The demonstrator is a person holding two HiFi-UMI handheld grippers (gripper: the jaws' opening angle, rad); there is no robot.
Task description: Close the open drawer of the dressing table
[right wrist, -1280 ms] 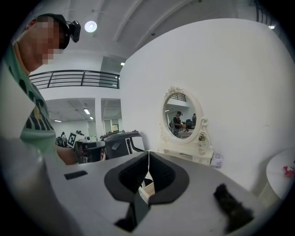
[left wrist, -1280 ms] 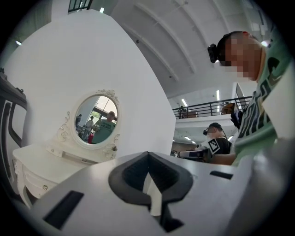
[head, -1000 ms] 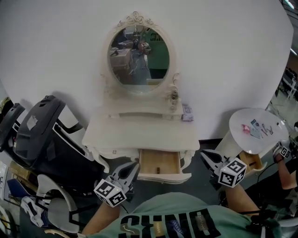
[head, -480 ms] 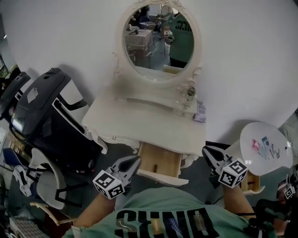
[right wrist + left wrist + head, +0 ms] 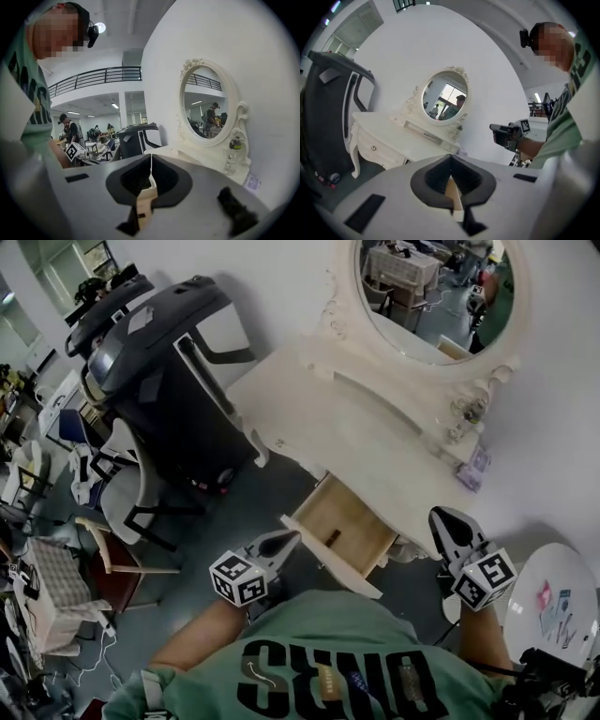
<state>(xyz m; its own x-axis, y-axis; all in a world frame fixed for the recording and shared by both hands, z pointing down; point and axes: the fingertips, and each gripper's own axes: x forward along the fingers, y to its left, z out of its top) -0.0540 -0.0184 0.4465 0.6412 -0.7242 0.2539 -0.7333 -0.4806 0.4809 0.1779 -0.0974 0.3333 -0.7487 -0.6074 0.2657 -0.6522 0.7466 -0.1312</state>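
Observation:
The cream dressing table point(image 5: 347, 427) runs slantwise across the head view, and its wooden drawer point(image 5: 342, 531) stands pulled out, with the front panel point(image 5: 330, 563) nearest me. My left gripper point(image 5: 289, 540) is shut and empty, its tip just left of that front panel. My right gripper point(image 5: 442, 518) is also shut and empty, off the drawer's right end near the table's corner. In the left gripper view the shut gripper point(image 5: 451, 157) points past the tabletop point(image 5: 389, 133), with pale drawer wood point(image 5: 453, 193) showing below the tips. In the right gripper view the shut gripper point(image 5: 151, 159) shows drawer wood point(image 5: 145, 202) too.
A large black machine point(image 5: 159, 343) stands left of the table. A round white side table point(image 5: 562, 601) with small items is at lower right. An oval mirror point(image 5: 436, 282), a small bottle point(image 5: 466, 413) and a purple packet point(image 5: 472, 468) are on the tabletop. Chairs point(image 5: 122, 493) crowd the left floor.
The head view has swung, so the table now lies slantwise at upper right. Both grippers have come down and closer to the drawer's front. Both stay shut.

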